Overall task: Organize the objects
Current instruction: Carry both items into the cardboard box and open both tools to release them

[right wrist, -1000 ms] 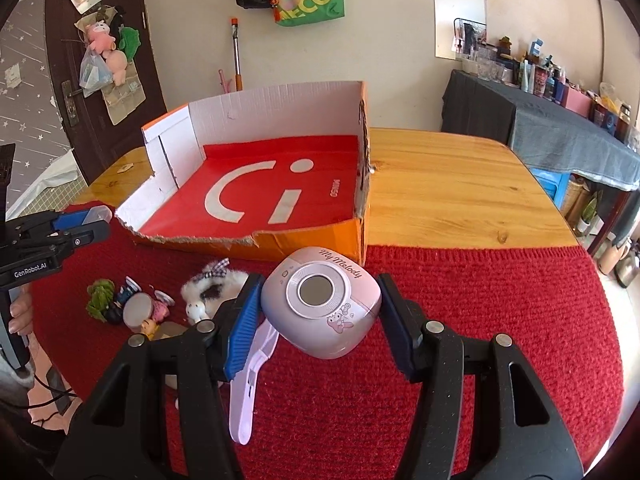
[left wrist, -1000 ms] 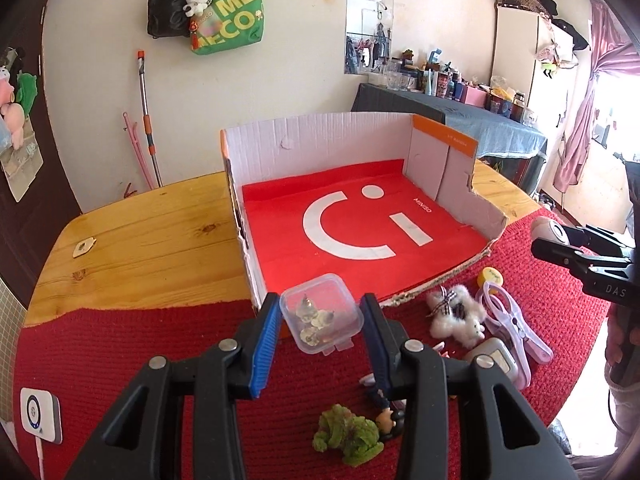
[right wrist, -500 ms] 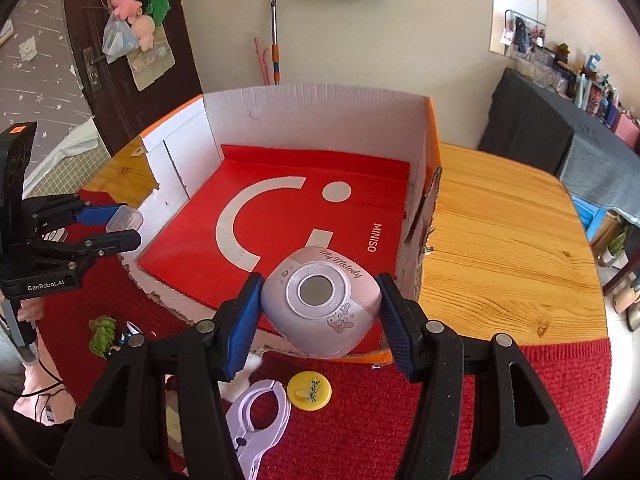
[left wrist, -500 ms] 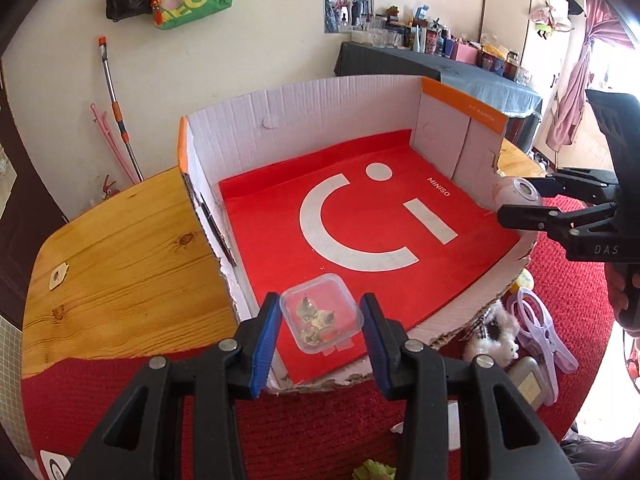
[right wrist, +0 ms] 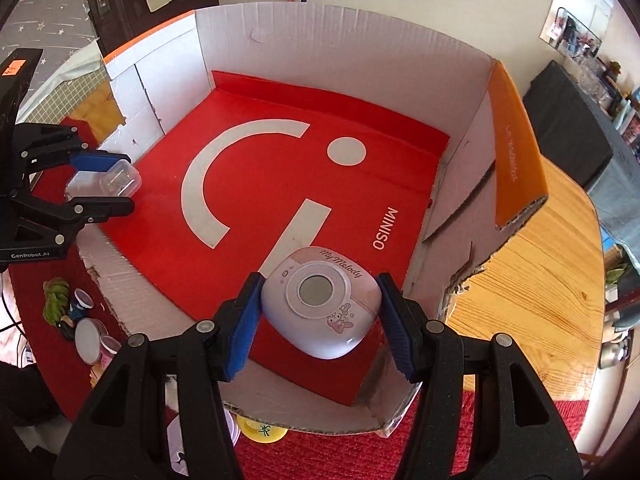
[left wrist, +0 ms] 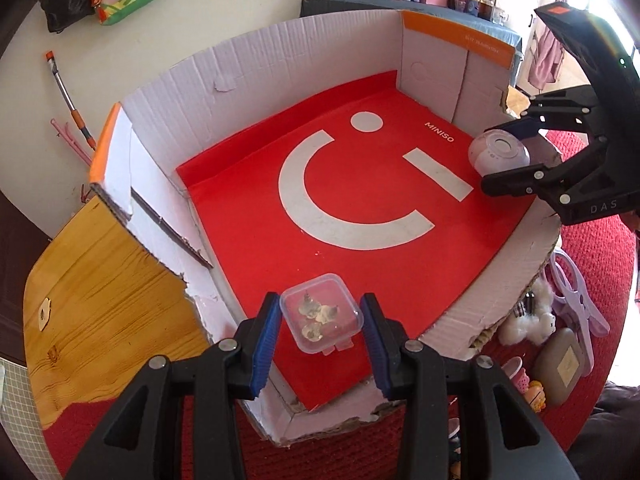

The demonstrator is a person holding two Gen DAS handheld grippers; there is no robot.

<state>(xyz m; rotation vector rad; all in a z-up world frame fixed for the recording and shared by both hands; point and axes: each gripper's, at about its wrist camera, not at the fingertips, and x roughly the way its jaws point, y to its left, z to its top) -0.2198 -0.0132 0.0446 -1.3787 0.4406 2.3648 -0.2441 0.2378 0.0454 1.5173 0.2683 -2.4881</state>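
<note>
Both loads now carried over the box

Clear case point(left wrist: 321, 314) clamped by left gripper point(left wrist: 318, 340) at 6 o'clock; pink device point(right wrist: 322, 306) clamped by right gripper point(right wrist: 320, 322); cardboard box point(left wrist: 280, 56) reached, release due.

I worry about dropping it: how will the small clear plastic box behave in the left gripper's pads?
The clear plastic box looks thin-walled and smooth, so probably light and slippery. The left gripper grips it by its sides; squeezing harder might flex it. Its loose contents would likely shift if it tilts.
</note>
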